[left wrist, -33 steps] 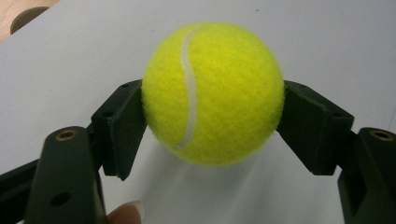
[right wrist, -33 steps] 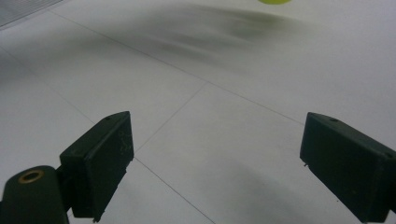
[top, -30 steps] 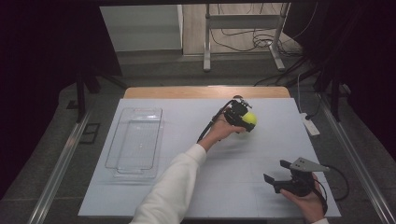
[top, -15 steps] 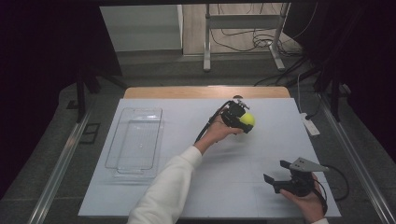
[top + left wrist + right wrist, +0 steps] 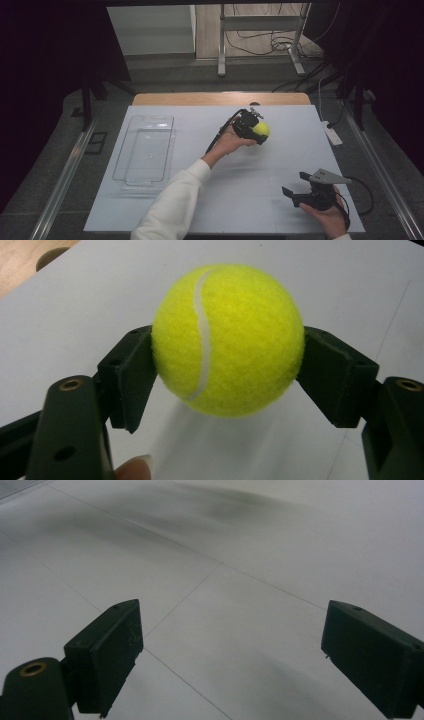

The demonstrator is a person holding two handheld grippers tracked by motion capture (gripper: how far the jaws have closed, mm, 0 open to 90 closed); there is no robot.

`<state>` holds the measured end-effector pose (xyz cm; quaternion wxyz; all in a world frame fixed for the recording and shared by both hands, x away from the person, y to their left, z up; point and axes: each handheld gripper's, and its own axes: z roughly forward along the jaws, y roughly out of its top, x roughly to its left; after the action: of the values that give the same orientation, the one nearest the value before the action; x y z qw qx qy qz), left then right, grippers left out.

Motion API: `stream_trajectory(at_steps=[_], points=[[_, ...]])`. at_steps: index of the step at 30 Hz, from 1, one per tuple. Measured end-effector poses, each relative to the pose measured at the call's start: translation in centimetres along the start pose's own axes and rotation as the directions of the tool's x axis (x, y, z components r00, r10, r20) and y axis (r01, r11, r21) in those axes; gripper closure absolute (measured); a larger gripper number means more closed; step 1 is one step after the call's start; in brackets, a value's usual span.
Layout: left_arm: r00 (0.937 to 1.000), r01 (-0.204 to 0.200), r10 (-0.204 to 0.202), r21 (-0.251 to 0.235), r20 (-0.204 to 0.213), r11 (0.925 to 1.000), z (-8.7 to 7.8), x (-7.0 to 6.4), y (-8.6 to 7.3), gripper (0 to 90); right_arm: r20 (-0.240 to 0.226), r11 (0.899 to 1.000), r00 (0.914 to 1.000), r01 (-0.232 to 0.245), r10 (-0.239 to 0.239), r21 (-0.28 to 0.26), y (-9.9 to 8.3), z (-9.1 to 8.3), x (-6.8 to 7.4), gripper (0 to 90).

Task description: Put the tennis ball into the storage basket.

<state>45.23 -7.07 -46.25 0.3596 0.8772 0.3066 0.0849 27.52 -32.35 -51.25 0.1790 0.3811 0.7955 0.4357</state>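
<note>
Fingers of the left gripper (image 5: 227, 370) are pressed on a yellow ball (image 5: 227, 340), held just above the table (image 5: 200, 200). Right gripper (image 5: 296, 187) fingers are spread wide, with nothing held.

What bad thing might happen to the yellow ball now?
The left gripper holds the tennis ball by its round, fuzzy sides alone, lifted off the white table, so it might squirt out, then bounce and roll away. The clear tray sits far to the left, so a long carry gives more chance of a slip. The right gripper sits open, too far away to catch it.
</note>
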Motion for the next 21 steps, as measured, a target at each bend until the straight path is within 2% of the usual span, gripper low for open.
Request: stream_trajectory(at_steps=[21], points=[[0.9999,-0.015,0.015,-0.015,-0.001,0.9998,-1.5,-0.5,-0.5,27.7,0.001,1.000,1.0000,0.002,-0.002,0.002,0.0,0.1,0.0,9.9]])
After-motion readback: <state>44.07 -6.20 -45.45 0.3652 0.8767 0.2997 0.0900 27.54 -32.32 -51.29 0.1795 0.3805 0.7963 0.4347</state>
